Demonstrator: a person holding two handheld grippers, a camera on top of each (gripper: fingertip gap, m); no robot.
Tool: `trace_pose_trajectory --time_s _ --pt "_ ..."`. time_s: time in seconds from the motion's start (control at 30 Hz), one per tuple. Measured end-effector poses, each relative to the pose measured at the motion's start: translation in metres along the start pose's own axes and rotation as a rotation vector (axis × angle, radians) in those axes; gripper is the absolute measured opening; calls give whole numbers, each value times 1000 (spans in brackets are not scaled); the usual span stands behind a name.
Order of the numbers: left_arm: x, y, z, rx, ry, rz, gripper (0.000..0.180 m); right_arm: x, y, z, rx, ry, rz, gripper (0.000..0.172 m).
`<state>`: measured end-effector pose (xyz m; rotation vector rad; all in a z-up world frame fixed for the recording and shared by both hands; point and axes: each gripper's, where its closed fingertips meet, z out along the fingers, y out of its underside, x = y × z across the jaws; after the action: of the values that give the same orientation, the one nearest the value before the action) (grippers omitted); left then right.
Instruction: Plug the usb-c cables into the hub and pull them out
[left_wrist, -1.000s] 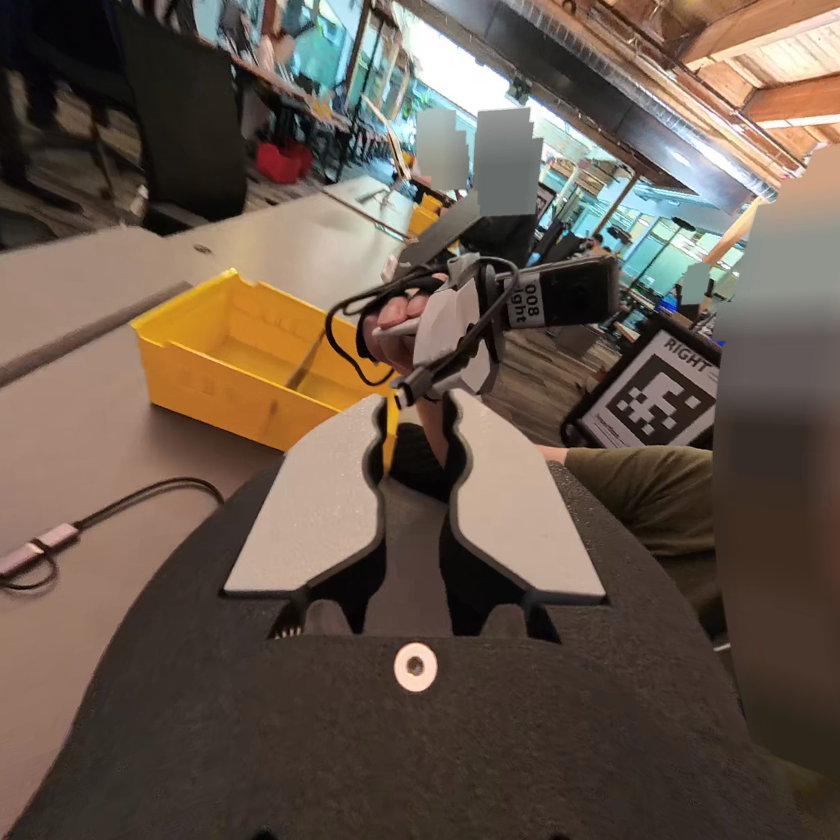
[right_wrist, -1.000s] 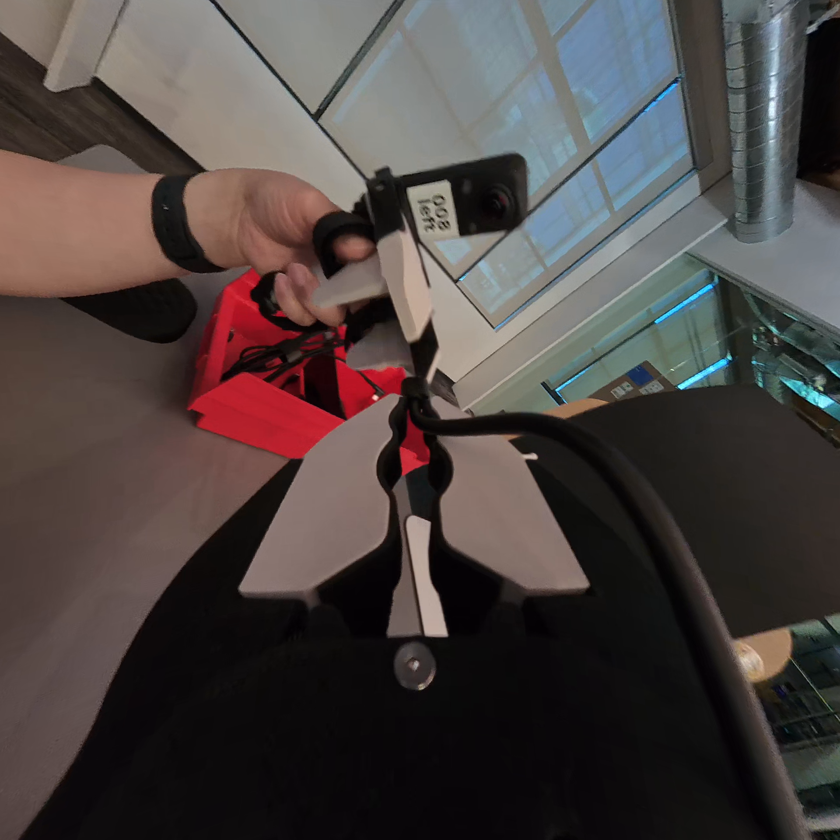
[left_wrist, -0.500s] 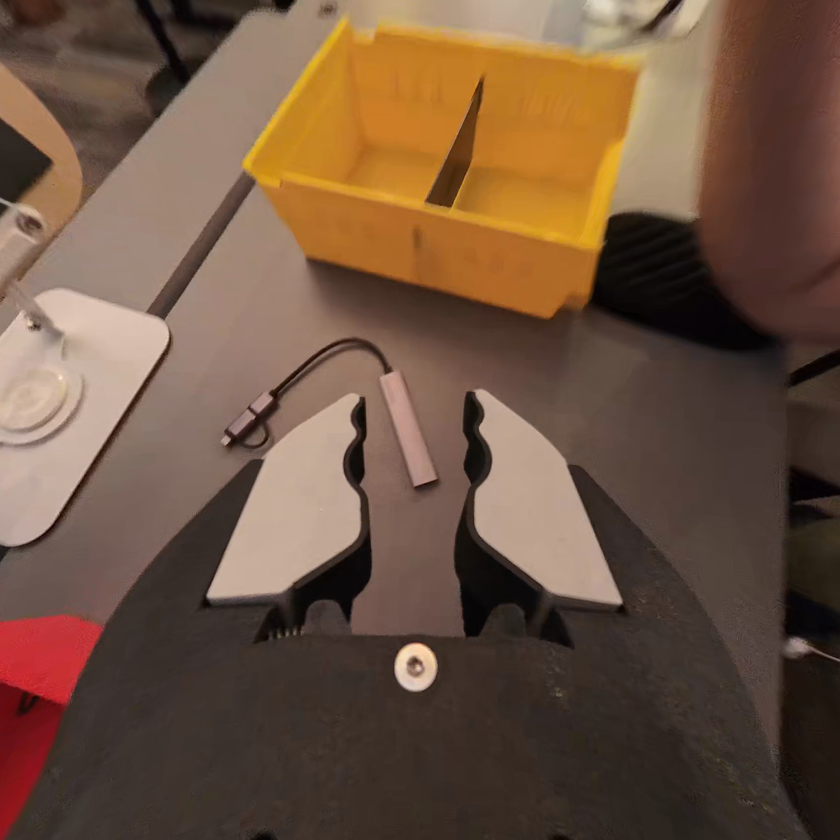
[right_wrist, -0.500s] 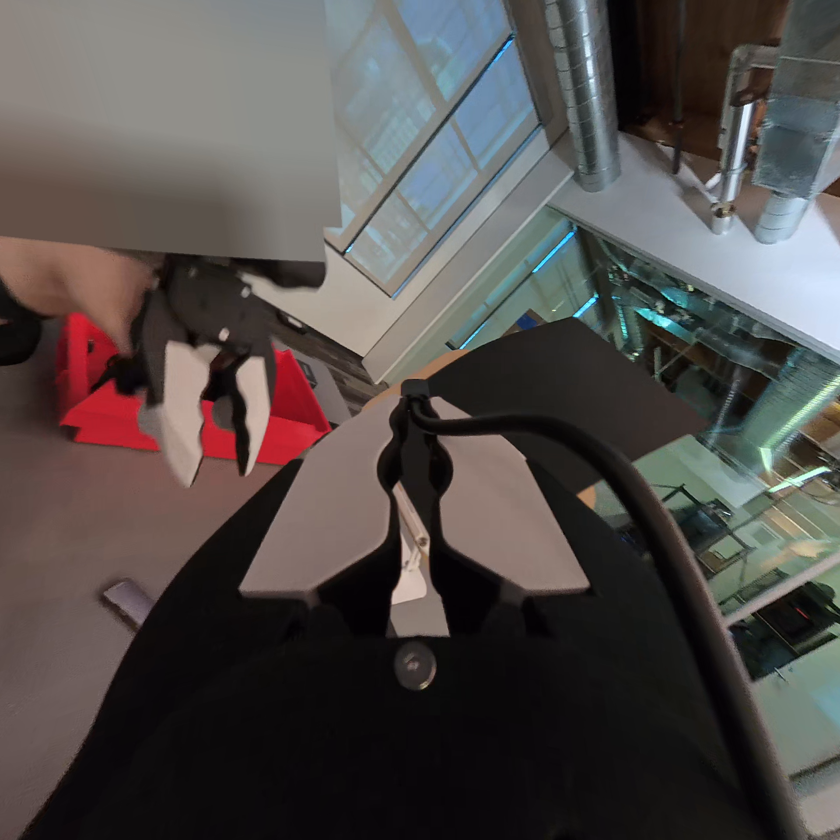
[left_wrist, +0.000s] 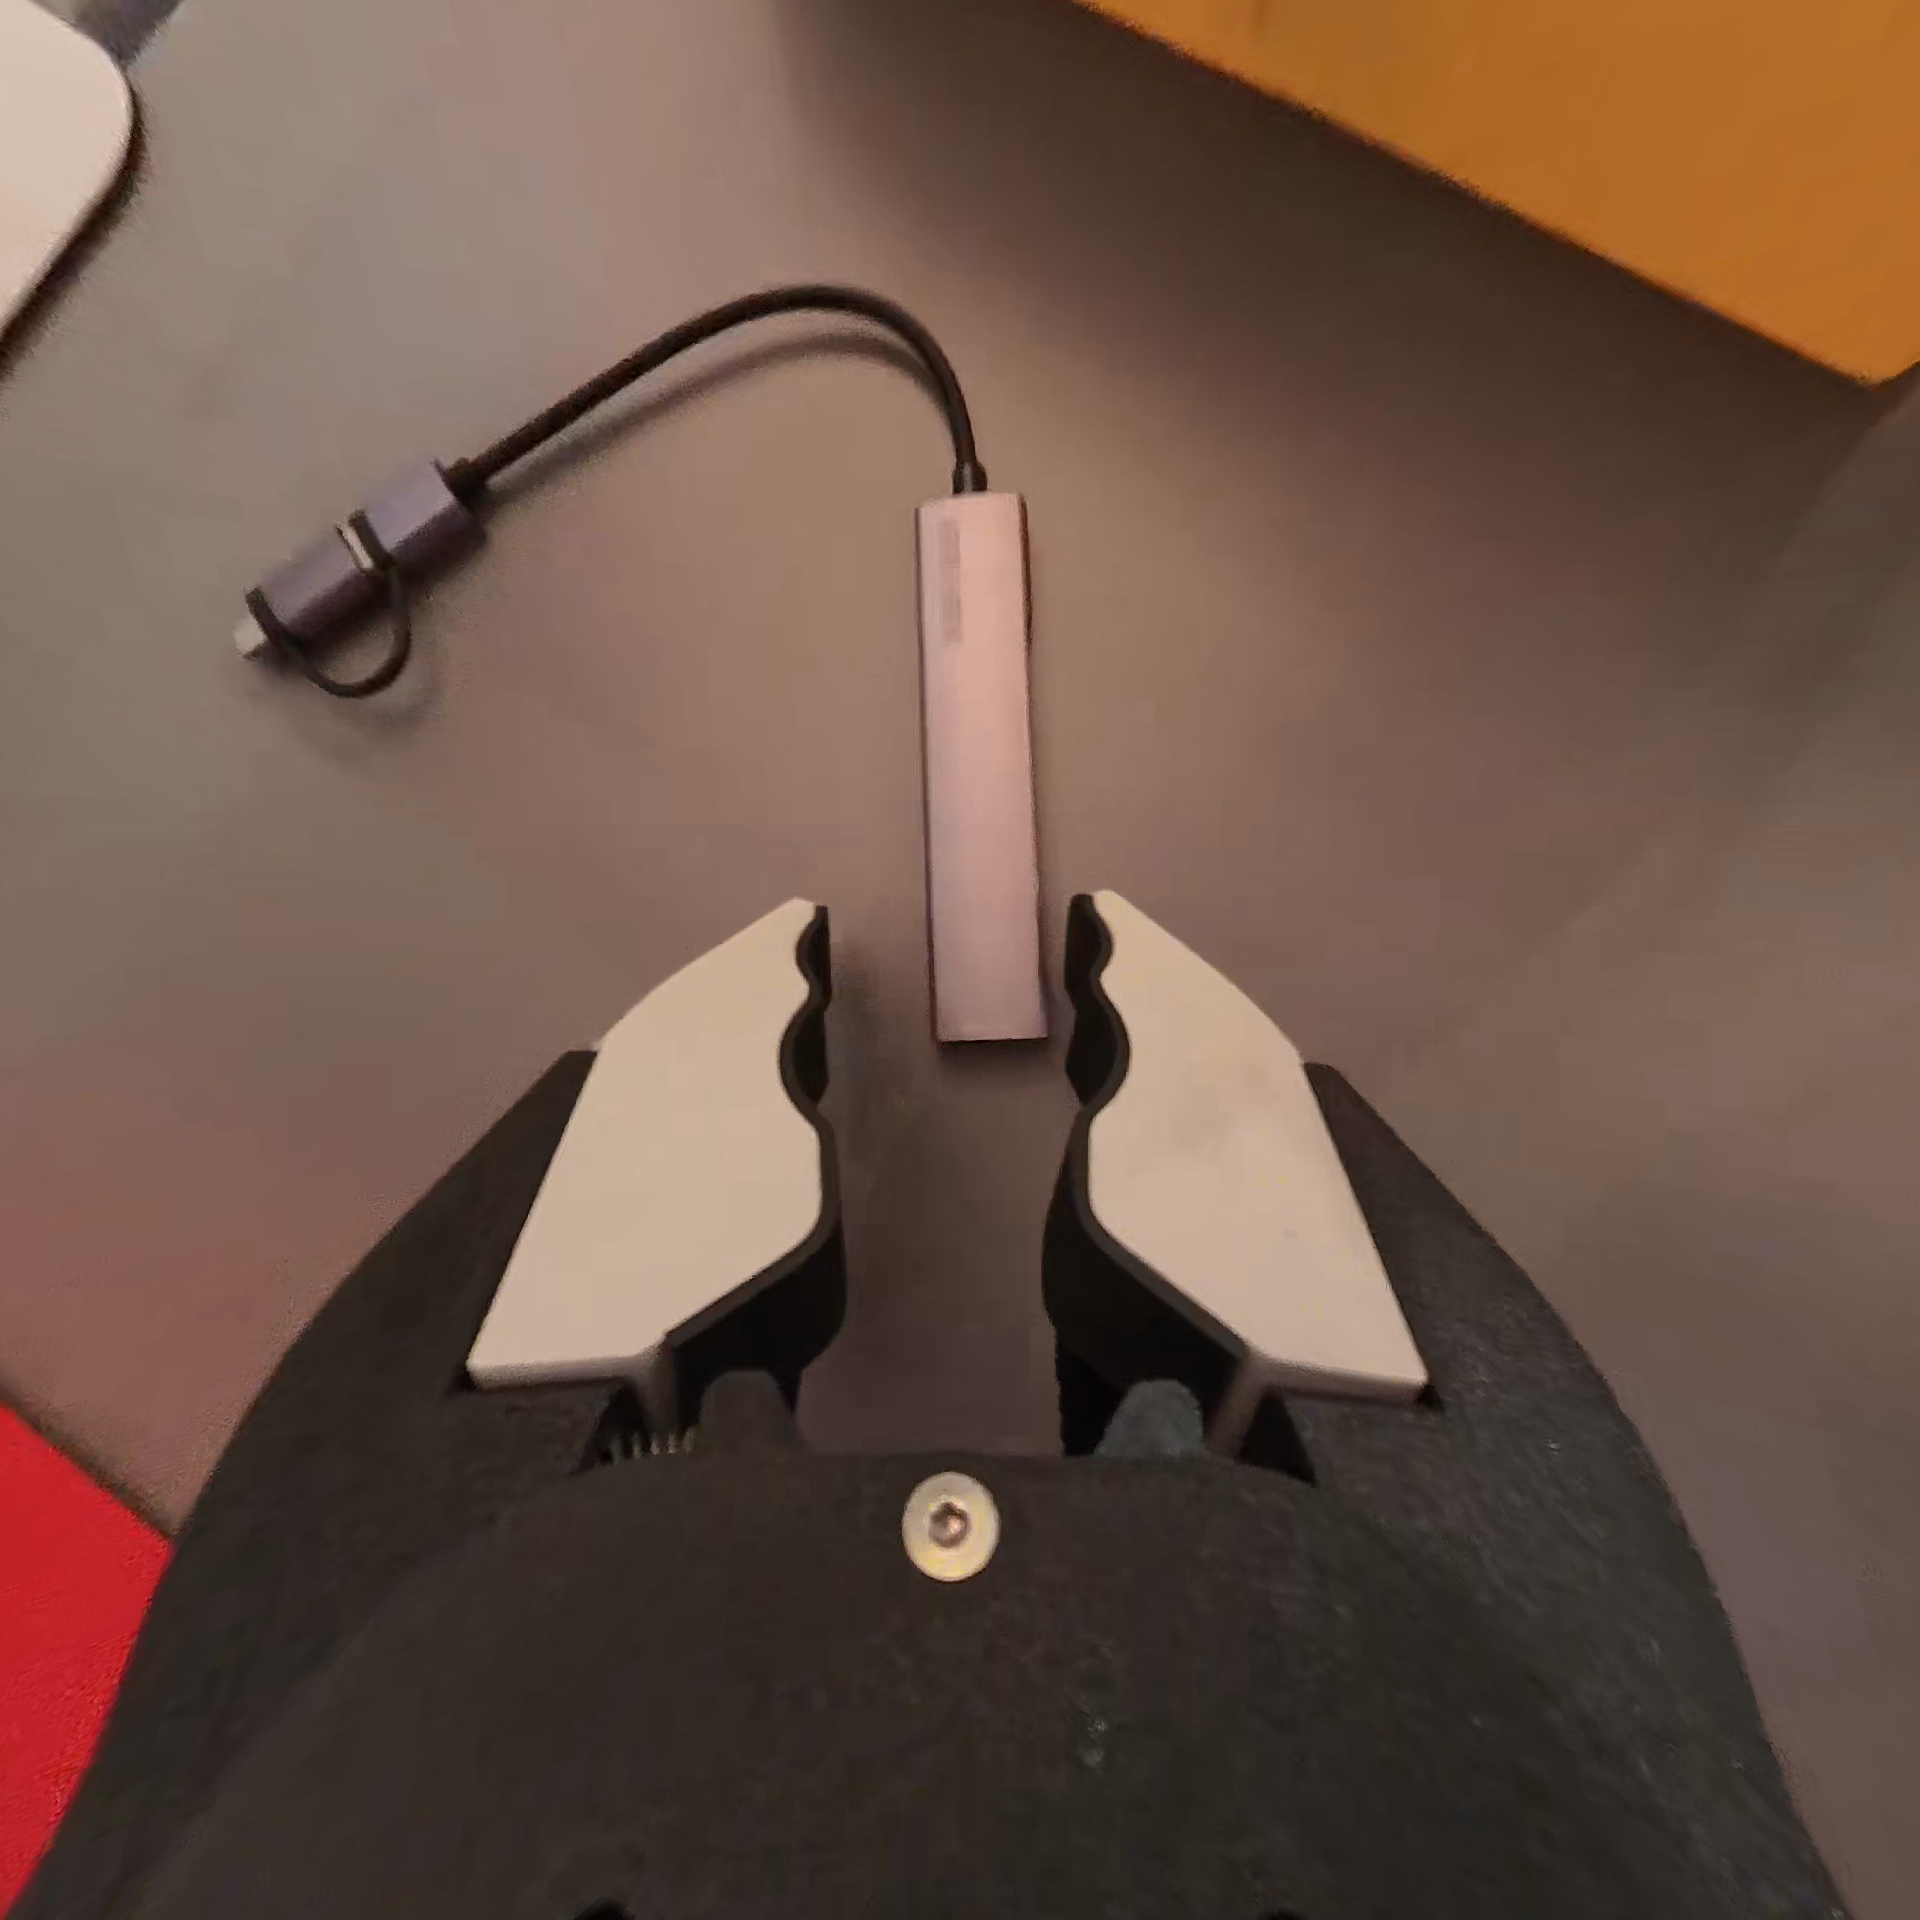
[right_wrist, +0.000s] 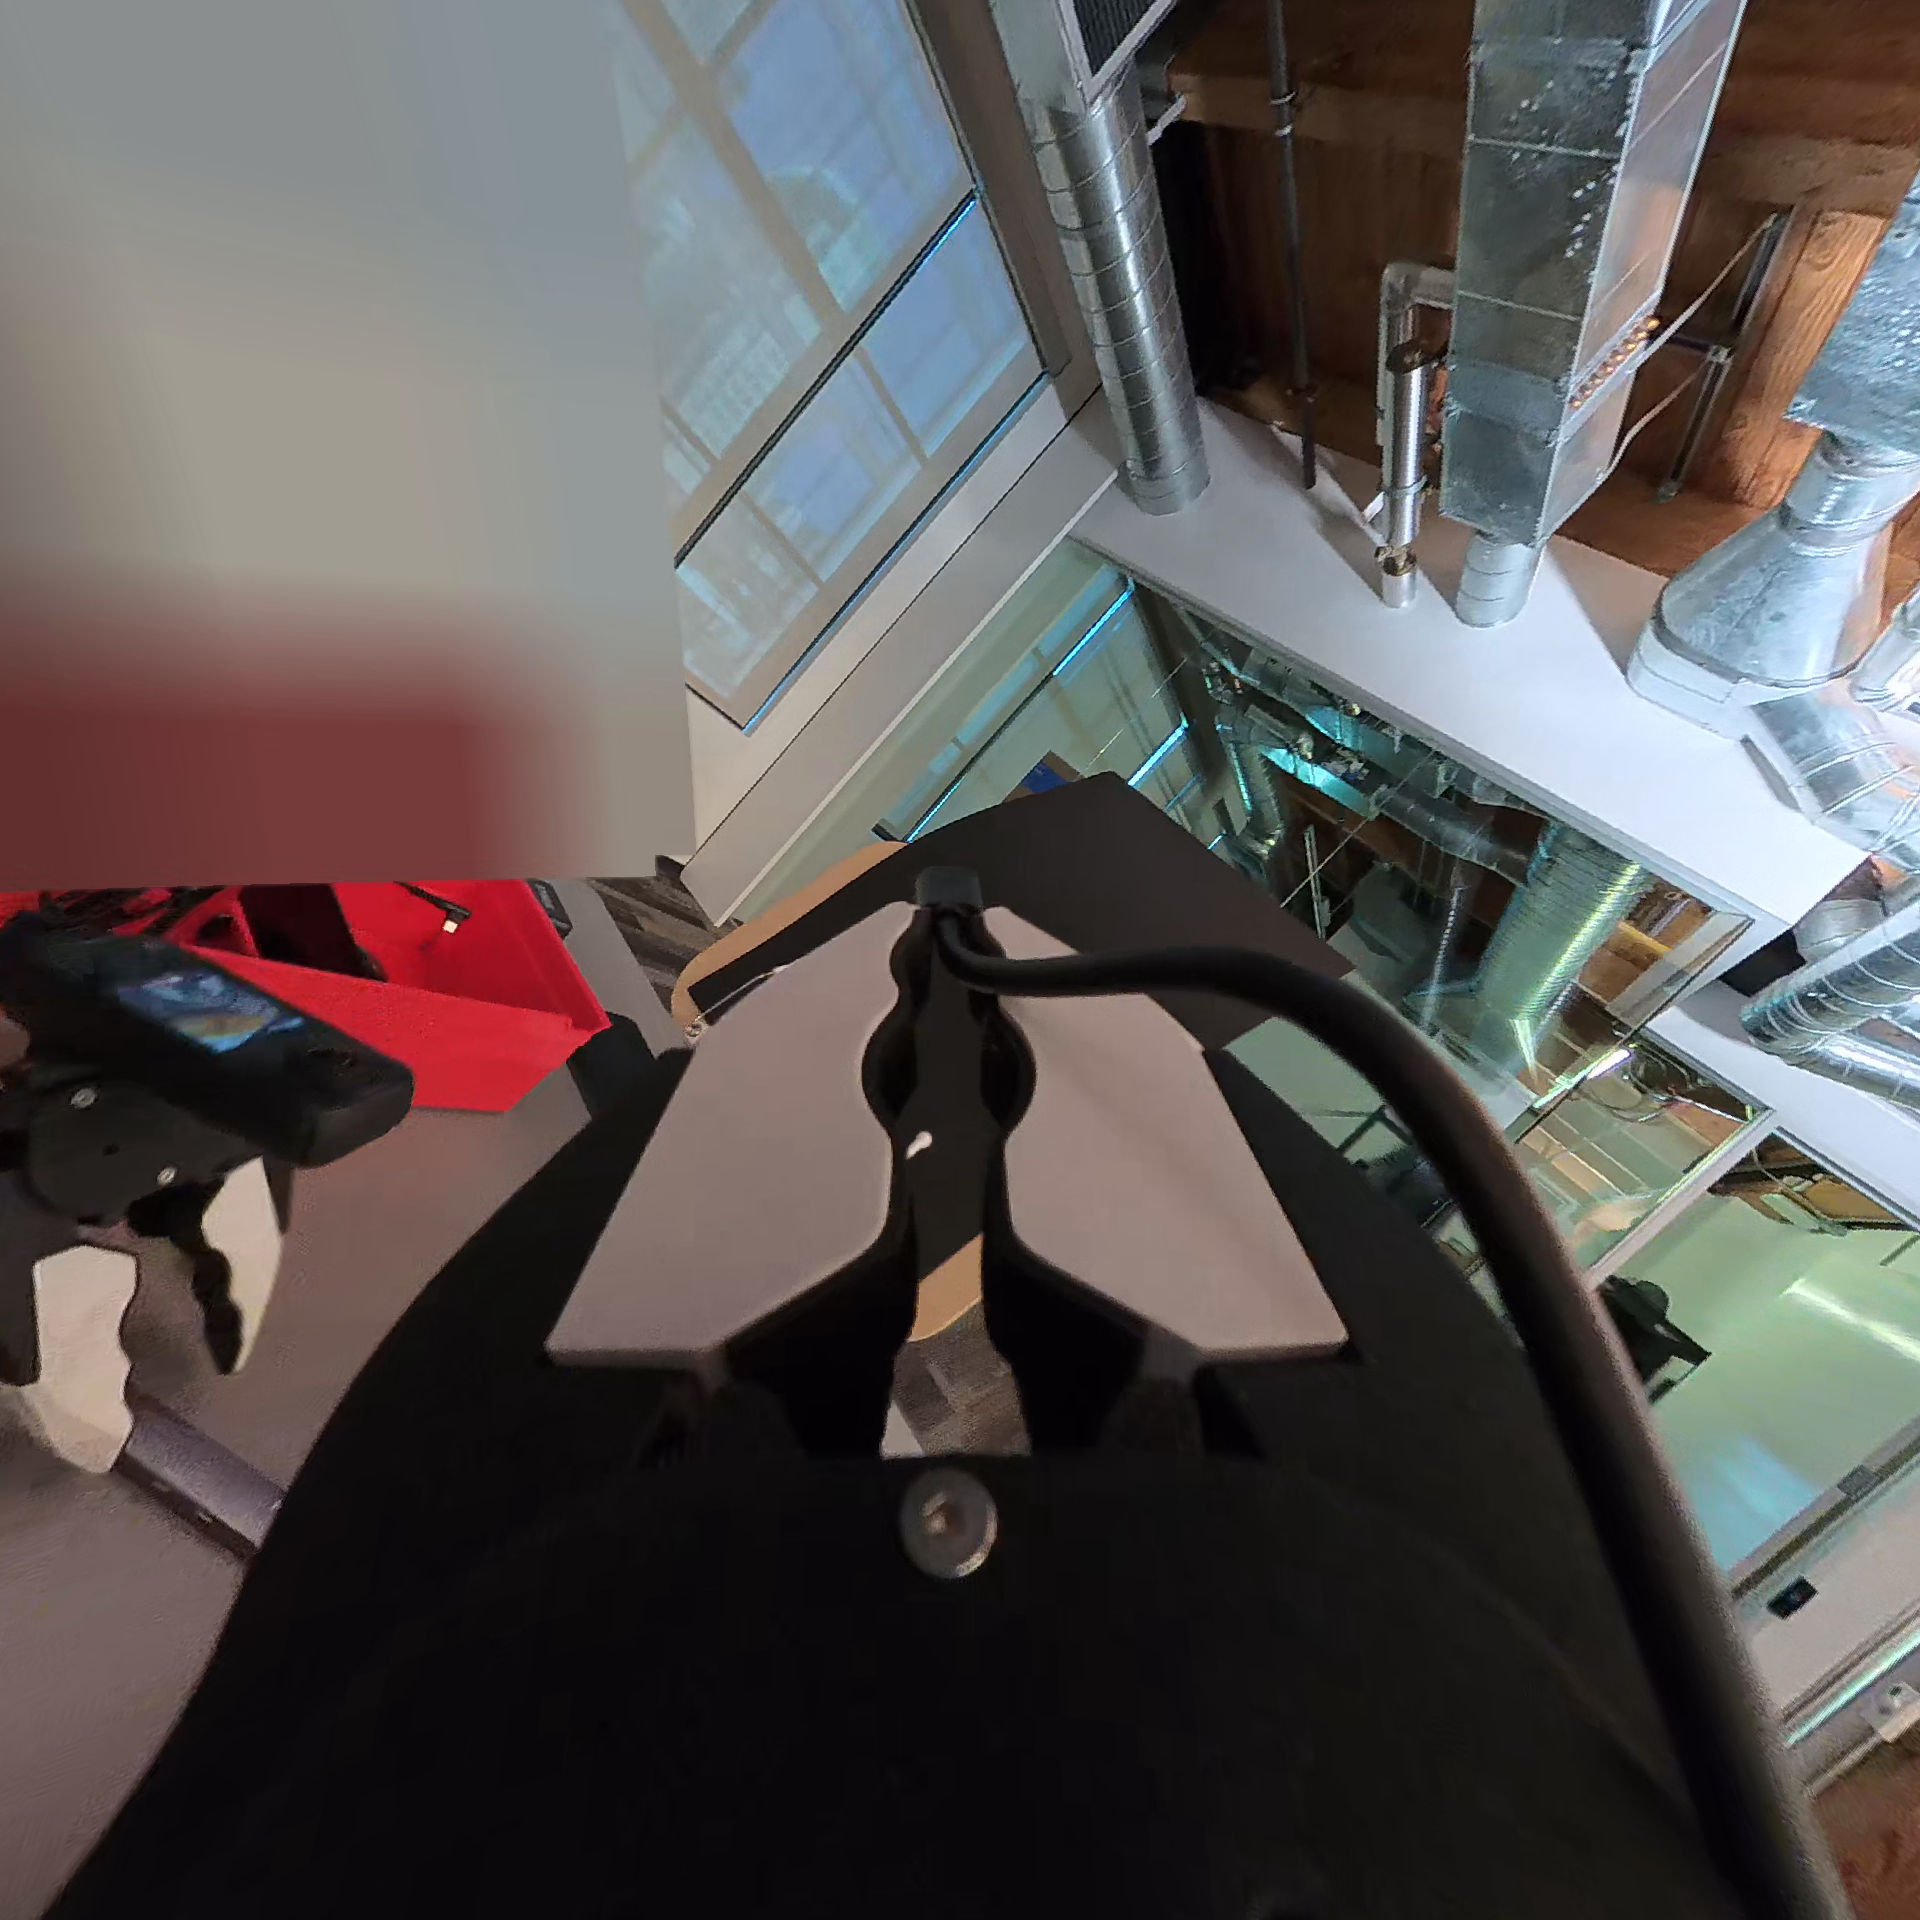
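The left gripper (left_wrist: 948, 971) has its jaws spread wide with nothing gripped; the near end of the grey hub (left_wrist: 981, 769) lies on the table between the fingertips, with a gap on each side. The hub runs up the centre of the frame, and its short black lead (left_wrist: 727, 343) curves to the upper left, ending in a grey plug with an adapter (left_wrist: 358, 561) on the dark table (left_wrist: 1455, 727). A yellow bin (left_wrist: 1558, 135) fills the upper right corner, and a red patch shows at the lower left edge.

The right gripper (right_wrist: 940, 914) is clenched on a black usb-c cable (right_wrist: 1351, 1029), its plug end poking out past the fingertips at the frame's centre while the cord sweeps off toward the lower right. At the left edge of this view the other gripper hangs over the table, and a red bin (right_wrist: 436, 997) sits behind it.
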<state>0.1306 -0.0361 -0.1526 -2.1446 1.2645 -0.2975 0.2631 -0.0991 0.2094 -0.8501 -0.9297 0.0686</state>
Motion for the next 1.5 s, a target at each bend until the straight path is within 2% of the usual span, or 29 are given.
trace_pose_trajectory --time_s 0.07,0.3,0.43,0.6,0.7,0.8,1.27,1.5 --pt "-1 6 3 -8 -42 21 39 2 -5 -5 19 2 4 7" --pt "8 7 4 31 29 -66 28 8 -19 -18 77 13 20 8" --pt "7 4 6 68 40 -48 21 7 -16 -17 58 9 11 7" --pt "7 4 6 44 67 -66 21 3 -11 -12 35 -6 4 7" --pt "7 1 4 69 107 -131 21 1 -9 -9 24 -16 5 7" --pt "1 -4 -3 96 86 -134 21 -2 -5 -5 12 -27 6 7" --pt "-33 -65 -74 460 202 -325 21 -33 18 27 -80 -127 3 7" --pt "-59 -94 -103 635 297 -468 21 -69 54 67 -220 -208 138 7"
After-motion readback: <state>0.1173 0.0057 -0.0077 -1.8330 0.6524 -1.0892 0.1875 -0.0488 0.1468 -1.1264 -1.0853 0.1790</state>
